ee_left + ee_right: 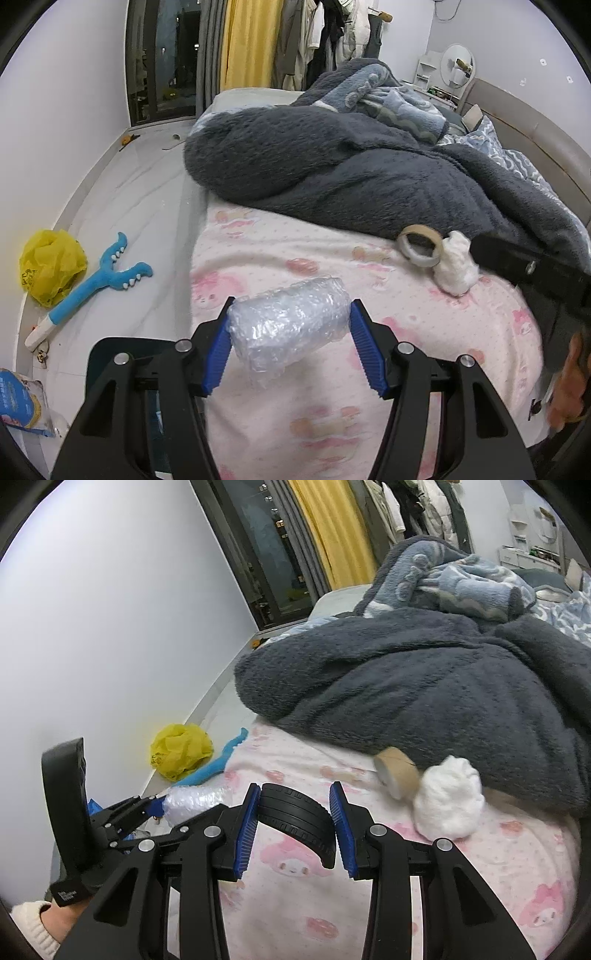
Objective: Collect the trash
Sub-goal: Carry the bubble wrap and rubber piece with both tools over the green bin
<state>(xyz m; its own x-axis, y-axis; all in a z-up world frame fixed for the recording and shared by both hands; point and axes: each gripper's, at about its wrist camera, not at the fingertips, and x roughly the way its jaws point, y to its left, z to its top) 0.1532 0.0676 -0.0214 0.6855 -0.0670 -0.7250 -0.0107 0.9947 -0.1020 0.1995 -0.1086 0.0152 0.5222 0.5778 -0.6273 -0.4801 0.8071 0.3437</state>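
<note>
My left gripper (290, 308) is shut on a roll of clear bubble wrap (288, 325) and holds it above the pink bed sheet (295, 251); it also shows in the right wrist view (192, 801). My right gripper (295, 790) is shut on a curved black ribbed plastic piece (299, 819) over the same sheet. An empty brown tape roll (421, 247) and a white cotton wad (456, 264) lie on the sheet by the blanket edge; both also show in the right wrist view, the roll (397, 775) and the wad (448, 801).
A dark grey fleece blanket (351, 162) covers the far half of the bed. On the floor at the left lie a crumpled yellow plastic bag (51, 266), a blue plush toy (99, 280) and a blue-printed package (22, 402). A wall runs along the left.
</note>
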